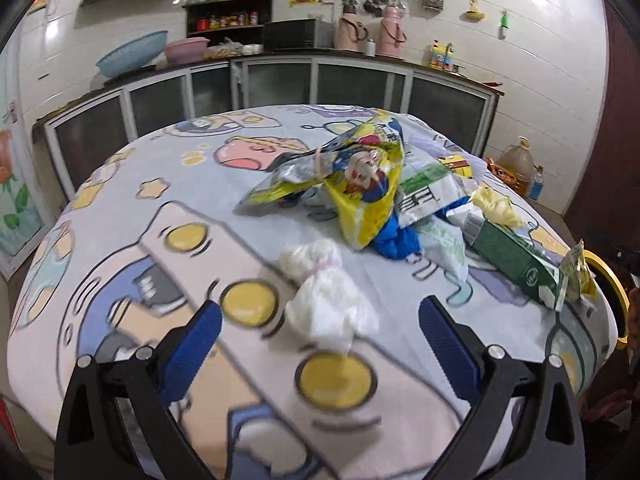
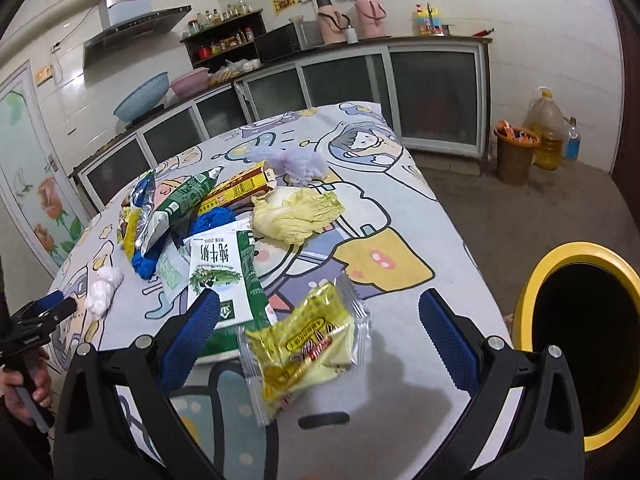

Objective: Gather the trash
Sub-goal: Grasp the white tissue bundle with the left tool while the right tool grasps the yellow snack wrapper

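My left gripper (image 1: pixel 320 322) is open, with a crumpled white tissue wad (image 1: pixel 324 300) lying on the table between its blue pads. Beyond it lies a pile of trash: a yellow cartoon snack bag (image 1: pixel 356 184), a blue crumpled bag (image 1: pixel 394 236) and a green milk carton (image 1: pixel 512 258). My right gripper (image 2: pixel 320 320) is open over a yellow snack wrapper (image 2: pixel 308 340) on the table. The green milk carton (image 2: pixel 224 276), a cabbage leaf (image 2: pixel 296 212) and a yellow box (image 2: pixel 240 188) lie beyond it. A yellow-rimmed black bin (image 2: pixel 584 340) stands right of the table.
The table has a cartoon cloth (image 2: pixel 380 208). Kitchen cabinets (image 1: pixel 280 84) run behind it. A brown bin (image 2: pixel 514 156) and an oil jug (image 2: pixel 546 132) stand on the floor at the back right. The left gripper (image 2: pixel 44 312) shows at the right wrist view's left edge.
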`<state>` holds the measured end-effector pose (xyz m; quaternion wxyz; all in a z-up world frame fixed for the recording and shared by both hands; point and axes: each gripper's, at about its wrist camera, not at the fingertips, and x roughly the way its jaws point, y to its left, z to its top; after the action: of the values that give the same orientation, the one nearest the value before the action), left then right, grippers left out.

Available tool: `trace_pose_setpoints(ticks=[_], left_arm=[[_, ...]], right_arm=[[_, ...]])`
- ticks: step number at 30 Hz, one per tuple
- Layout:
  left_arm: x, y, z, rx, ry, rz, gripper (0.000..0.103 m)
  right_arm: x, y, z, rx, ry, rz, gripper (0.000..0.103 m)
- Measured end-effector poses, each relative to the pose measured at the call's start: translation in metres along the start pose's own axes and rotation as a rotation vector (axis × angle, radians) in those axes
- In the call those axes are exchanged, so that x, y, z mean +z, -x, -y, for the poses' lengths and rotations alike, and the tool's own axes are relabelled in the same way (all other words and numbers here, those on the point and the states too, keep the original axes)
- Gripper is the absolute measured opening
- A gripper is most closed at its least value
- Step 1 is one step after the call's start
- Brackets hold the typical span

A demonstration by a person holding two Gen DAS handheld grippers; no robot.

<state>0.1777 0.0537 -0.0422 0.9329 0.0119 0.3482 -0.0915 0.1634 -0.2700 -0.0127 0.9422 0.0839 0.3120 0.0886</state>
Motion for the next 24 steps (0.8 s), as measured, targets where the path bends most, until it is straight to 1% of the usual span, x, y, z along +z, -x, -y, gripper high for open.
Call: trace_pose_setpoints(ticks=[3, 6, 11, 15, 16, 17, 19, 20, 21, 22, 23, 24], left_arm=[[0.011, -0.019, 0.001, 0.006, 0.012, -0.028, 0.095], [0.018, -0.042, 0.003, -0.025, 0.035, -0.075, 0.095], [0.017, -0.067, 0.007, -0.031, 0.042, -0.138, 0.095], [0.013, -0.077, 0.006, -0.062, 0.054, -0.171, 0.095], [0.013, -0.08, 0.007, -0.066, 0.052, -0.183, 0.095], [0.013, -0.082, 0.007, -0.062, 0.053, -0.19, 0.092], [0.013, -0.086, 0.005, -0.037, 0.062, -0.204, 0.084], [0.013, -0.087, 0.002, -0.028, 0.069, -0.205, 0.073], [0.014, -0.087, 0.001, -0.012, 0.075, -0.204, 0.054], [0.015, -0.087, -0.002, 0.01, 0.078, -0.204, 0.044], [0.016, -0.085, -0.004, 0.001, 0.087, -0.206, 0.032], [0.018, -0.084, -0.006, -0.015, 0.1, -0.206, 0.031]], right_arm=[[0.005, -0.008, 0.004, -0.01, -0.029, -0.017, 0.096], [0.009, -0.015, 0.006, -0.026, -0.037, -0.036, 0.096], [0.008, -0.029, 0.008, 0.005, -0.066, -0.106, 0.096], [0.001, -0.034, 0.005, 0.01, -0.059, -0.142, 0.094], [0.0, -0.036, 0.004, 0.007, -0.055, -0.153, 0.09], [-0.002, -0.038, 0.005, 0.006, -0.056, -0.165, 0.086], [-0.004, -0.045, 0.007, 0.017, -0.069, -0.21, 0.066], [-0.005, -0.048, 0.008, 0.026, -0.078, -0.23, 0.063], [-0.006, -0.051, 0.009, 0.034, -0.085, -0.246, 0.053], [-0.006, -0.052, 0.009, 0.035, -0.083, -0.252, 0.035], [-0.006, -0.052, 0.009, 0.043, -0.087, -0.257, 0.031], [-0.006, -0.051, 0.01, 0.052, -0.094, -0.258, 0.021]])
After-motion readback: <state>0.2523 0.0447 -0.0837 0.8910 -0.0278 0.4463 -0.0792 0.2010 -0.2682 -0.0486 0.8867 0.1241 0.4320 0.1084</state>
